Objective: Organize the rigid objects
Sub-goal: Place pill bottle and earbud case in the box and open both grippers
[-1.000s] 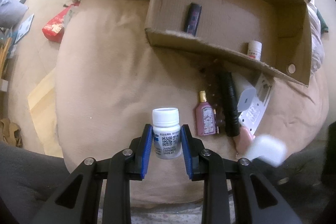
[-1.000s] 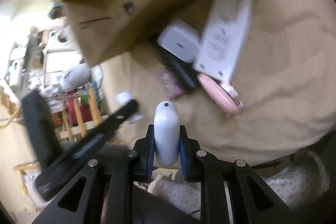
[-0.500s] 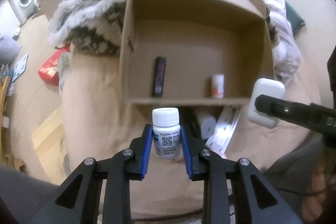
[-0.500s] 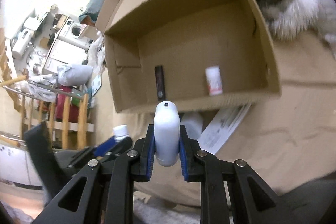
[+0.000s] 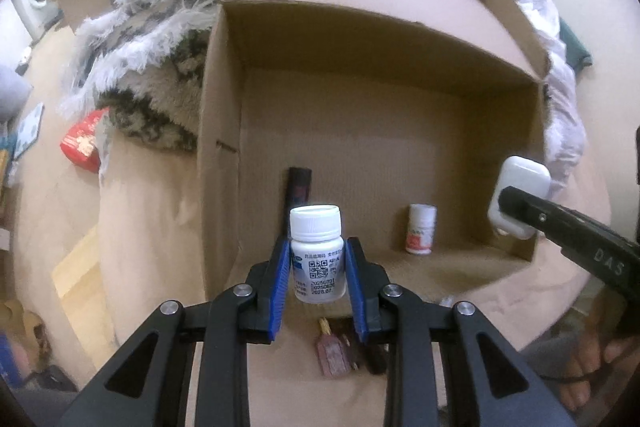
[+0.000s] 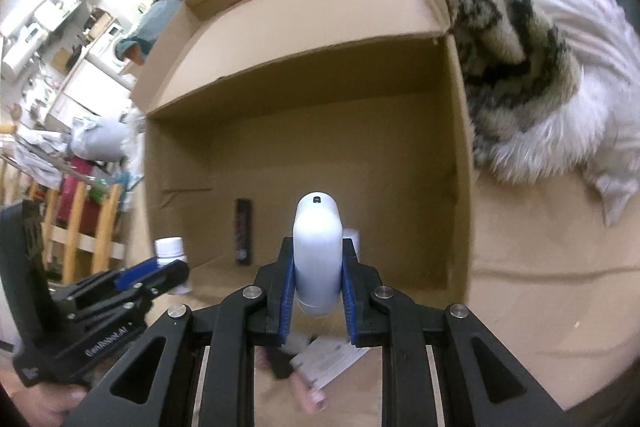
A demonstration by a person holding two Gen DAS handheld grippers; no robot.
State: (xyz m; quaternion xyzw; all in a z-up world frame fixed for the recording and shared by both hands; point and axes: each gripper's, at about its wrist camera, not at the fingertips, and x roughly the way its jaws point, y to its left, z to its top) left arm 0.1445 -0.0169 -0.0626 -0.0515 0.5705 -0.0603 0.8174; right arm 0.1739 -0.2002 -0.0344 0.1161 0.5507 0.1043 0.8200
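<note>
My left gripper (image 5: 318, 259) is shut on a white pill bottle (image 5: 316, 251) with a printed label, held over the near edge of an open cardboard box (image 5: 216, 147). My right gripper (image 6: 318, 267) is shut on a white earbud case (image 6: 318, 251), above the box's near wall; that case (image 5: 518, 195) shows at the right of the left wrist view. Inside the box lie a dark stick-shaped item (image 5: 298, 183) and a small white bottle with a red label (image 5: 420, 233). The pill bottle (image 6: 170, 251) and the left gripper (image 6: 160, 273) show at lower left in the right wrist view.
The box sits on a beige cushion (image 5: 148, 211). A furry grey-white blanket (image 5: 144, 67) lies against its side. A pink perfume bottle (image 5: 334, 353) and a dark object lie in front of the box, with a white printed carton (image 6: 332, 361) and a pink item (image 6: 310, 393) beneath my right gripper.
Both grippers have risen and moved from the loose items in front of the box to its near edge, each keeping its object. The right gripper has rolled to face into the box.
</note>
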